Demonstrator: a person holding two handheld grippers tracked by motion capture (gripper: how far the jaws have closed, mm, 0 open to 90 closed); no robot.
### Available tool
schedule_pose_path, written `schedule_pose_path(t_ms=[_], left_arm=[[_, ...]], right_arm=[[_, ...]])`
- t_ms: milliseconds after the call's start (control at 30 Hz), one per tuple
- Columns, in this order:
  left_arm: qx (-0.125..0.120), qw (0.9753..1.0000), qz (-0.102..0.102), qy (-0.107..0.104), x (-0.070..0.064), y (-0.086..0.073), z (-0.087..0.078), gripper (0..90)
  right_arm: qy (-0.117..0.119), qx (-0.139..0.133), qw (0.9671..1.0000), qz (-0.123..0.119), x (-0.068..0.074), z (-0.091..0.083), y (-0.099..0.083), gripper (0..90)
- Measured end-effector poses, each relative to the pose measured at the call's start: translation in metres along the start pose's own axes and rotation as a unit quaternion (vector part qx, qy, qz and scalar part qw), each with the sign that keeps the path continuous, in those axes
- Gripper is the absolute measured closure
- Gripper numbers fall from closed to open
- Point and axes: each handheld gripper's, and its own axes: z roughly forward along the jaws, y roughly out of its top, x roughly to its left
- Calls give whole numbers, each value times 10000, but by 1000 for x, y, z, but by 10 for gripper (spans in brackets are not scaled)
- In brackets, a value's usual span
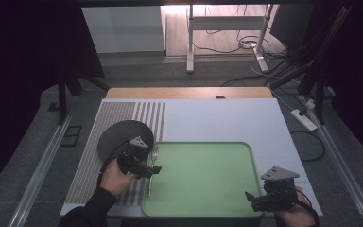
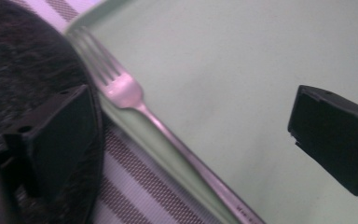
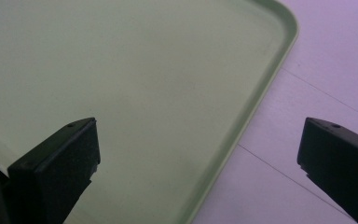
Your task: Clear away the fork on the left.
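A silver fork [image 1: 152, 166] lies along the left rim of the green tray [image 1: 203, 182], tines pointing away from me. My left gripper [image 1: 154, 170] hovers right over the fork's handle. In the left gripper view its jaws stand wide apart on either side of the fork [image 2: 168, 135], holding nothing; the left gripper [image 2: 191, 109] is open. A black round plate [image 1: 123, 137] sits just left of the tray on the striped mat. My right gripper [image 1: 251, 198] is at the tray's near right corner, and the right gripper [image 3: 200, 154] is open above the tray rim [image 3: 261, 93].
The white tabletop [image 1: 227, 118] extends beyond the tray, with a grey striped mat [image 1: 118, 113] on its left side. A wooden board edge [image 1: 189, 92] runs along the back. Cables and a power strip [image 1: 305, 118] lie on the floor at the right.
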Motion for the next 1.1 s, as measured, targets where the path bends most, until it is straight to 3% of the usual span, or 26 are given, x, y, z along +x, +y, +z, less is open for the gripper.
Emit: schedule_pose_path(t_ms=[100, 267, 600, 1100], left_arm=[[-172, 9998, 78, 43, 1, -3, -5, 9], [-197, 9996, 146, 154, 4, -8, -11, 0], [-336, 9993, -86, 108, 10, -22, -22, 0], [-413, 9981, -382, 253, 15, -47, -40, 0]], right_arm=[[-2, 1, 10000, -1, 0, 0, 0, 0], [-4, 1, 10000, 5, 0, 0, 0, 0], [-14, -8, 10000, 9, 0, 0, 0, 0], [-13, 0, 10000, 49, 0, 0, 0, 0]])
